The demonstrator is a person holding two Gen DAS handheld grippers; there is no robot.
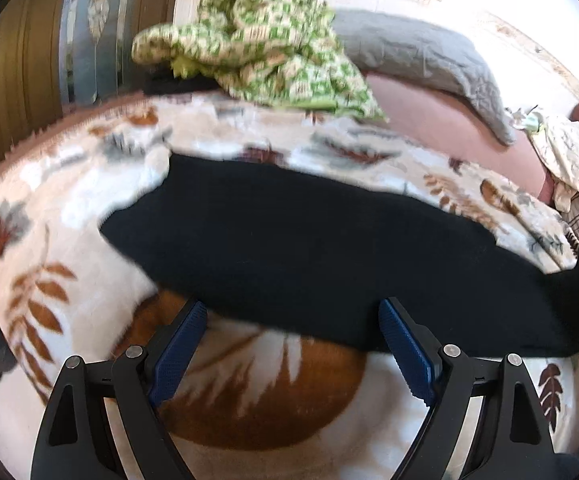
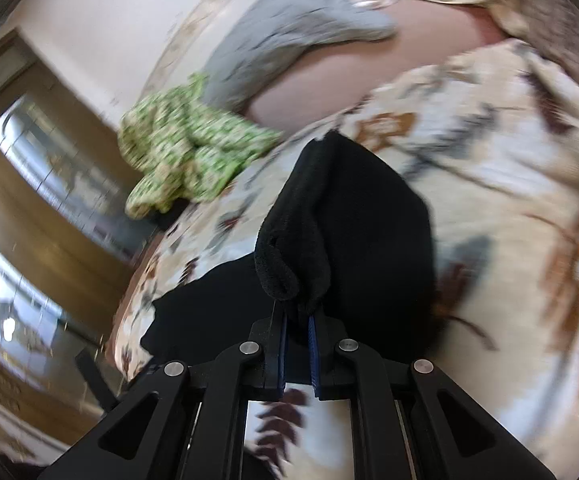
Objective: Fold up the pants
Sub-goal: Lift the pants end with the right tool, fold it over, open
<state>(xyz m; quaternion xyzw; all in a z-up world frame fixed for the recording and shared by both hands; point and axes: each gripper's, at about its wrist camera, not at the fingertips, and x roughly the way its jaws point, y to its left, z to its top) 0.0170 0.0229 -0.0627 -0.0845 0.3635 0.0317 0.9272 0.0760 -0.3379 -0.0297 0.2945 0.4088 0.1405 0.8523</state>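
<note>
Black pants (image 1: 309,240) lie stretched across a leaf-patterned blanket (image 1: 69,280) on a bed. My left gripper (image 1: 291,310) is open just at their near edge, its blue pads wide apart with nothing pinched between them. At the right edge of the left wrist view the black cloth rises off the bed. In the right wrist view my right gripper (image 2: 297,316) is shut on a bunched fold of the pants (image 2: 297,248), which hangs lifted above the blanket (image 2: 509,240) while the remaining cloth trails down to the bed.
A crumpled green-and-white garment (image 1: 265,36) lies at the far side of the bed, with a grey pillow (image 1: 429,60) beside it on a pink sheet. A cream crumpled cloth (image 1: 569,160) sits at far right. Wooden cabinets and a mirror (image 2: 49,168) stand past the bed's left edge.
</note>
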